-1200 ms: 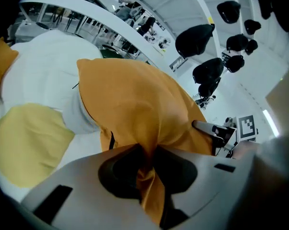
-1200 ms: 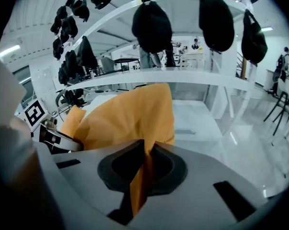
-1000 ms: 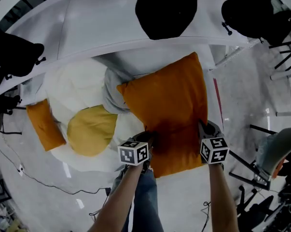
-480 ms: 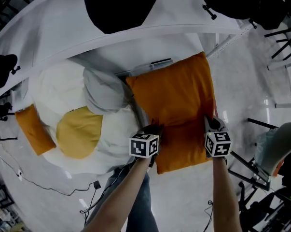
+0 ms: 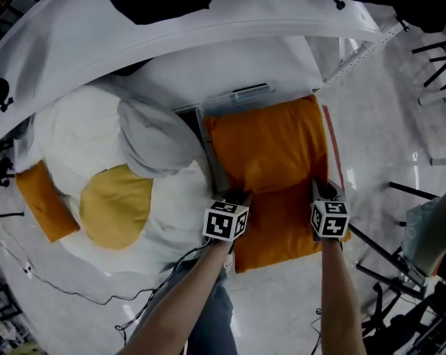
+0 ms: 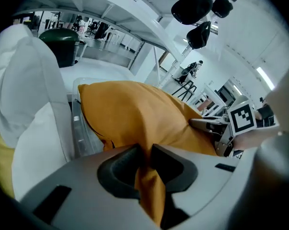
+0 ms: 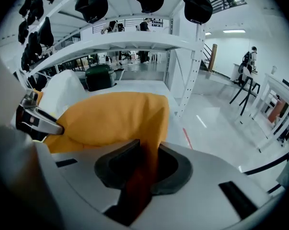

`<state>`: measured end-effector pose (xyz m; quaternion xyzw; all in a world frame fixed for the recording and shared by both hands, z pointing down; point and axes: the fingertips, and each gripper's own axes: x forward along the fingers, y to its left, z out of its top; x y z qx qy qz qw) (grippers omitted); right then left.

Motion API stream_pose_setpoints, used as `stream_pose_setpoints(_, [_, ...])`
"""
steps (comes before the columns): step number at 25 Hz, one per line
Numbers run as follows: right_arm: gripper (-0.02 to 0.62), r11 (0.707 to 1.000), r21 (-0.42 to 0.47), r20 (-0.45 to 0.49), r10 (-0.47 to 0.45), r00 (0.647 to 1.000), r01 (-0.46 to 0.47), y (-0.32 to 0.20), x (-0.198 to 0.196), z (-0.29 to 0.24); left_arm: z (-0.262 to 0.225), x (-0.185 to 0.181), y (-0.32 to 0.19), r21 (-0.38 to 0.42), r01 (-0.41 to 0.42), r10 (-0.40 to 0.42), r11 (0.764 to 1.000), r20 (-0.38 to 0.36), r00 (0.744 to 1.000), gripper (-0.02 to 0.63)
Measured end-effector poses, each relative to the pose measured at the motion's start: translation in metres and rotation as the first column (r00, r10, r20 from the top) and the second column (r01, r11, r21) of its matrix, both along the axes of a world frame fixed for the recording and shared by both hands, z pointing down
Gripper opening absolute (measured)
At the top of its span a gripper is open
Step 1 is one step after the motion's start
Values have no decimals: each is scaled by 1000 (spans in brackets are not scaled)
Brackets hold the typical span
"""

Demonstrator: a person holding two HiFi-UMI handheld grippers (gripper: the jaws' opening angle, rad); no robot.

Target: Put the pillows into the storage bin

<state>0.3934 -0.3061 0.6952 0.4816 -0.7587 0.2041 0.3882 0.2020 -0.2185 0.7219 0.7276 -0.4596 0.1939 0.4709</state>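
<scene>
A large orange pillow (image 5: 271, 154) lies over a clear plastic storage bin (image 5: 234, 95), whose rim shows at the pillow's far and left sides. My left gripper (image 5: 237, 196) is shut on the pillow's near left edge, and orange fabric is pinched between its pads (image 6: 145, 152). My right gripper (image 5: 320, 188) holds the near right edge. Its jaws have just been opening a little, and the fabric still fills the gap between its pads (image 7: 149, 150). The pillow (image 6: 134, 114) (image 7: 110, 114) bulges ahead of both grippers.
To the left of the bin lies a big white cushion with a yellow centre (image 5: 112, 205). A grey pillow (image 5: 152, 135) rests on it and a small orange pillow (image 5: 41, 202) lies at its far left. A white shelf (image 5: 208, 28) spans the back. Cables trail on the floor (image 5: 75, 287).
Both grippers have come down with the orange pillow, which now sits lower over the bin. The bin's clear rim has come into view beyond it.
</scene>
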Motion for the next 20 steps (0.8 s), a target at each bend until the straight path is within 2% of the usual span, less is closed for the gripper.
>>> stream_pose_setpoints(6, [66, 999, 35, 0, -8, 1000, 8, -13, 4, 1, 3, 2, -8, 38, -7, 6, 999, 34, 999, 97])
stream_pose_setpoints(8, [112, 999, 32, 14, 9, 1000, -9, -19, 4, 0, 6, -4, -8, 18, 9, -10, 1000, 58, 998, 109])
stream_pose_setpoints(10, [193, 998, 5, 39, 55, 998, -55, -22, 7, 4, 13, -13, -8, -30, 39, -36, 999, 89, 995, 162])
stream_pose_setpoints(11, [231, 998, -6, 45, 70, 997, -70, -21, 9, 5, 14, -17, -8, -39, 49, -44, 998, 105, 994, 166])
stream_pose_setpoints(13, [246, 998, -5, 53, 63, 997, -63, -15, 6, 2, 9, -20, -12, -12, 50, -48, 999, 120, 992, 210])
stream_pose_setpoints(15, [287, 999, -4, 70, 37, 997, -37, -7, -3, -1, 1, -19, -17, 27, 43, -46, 999, 110, 993, 237])
stream_pose_setpoints(20, [305, 1000, -20, 119, 24, 993, -22, 14, -28, -9, -23, -18, -20, 94, 72, -77, 993, 53, 996, 242])
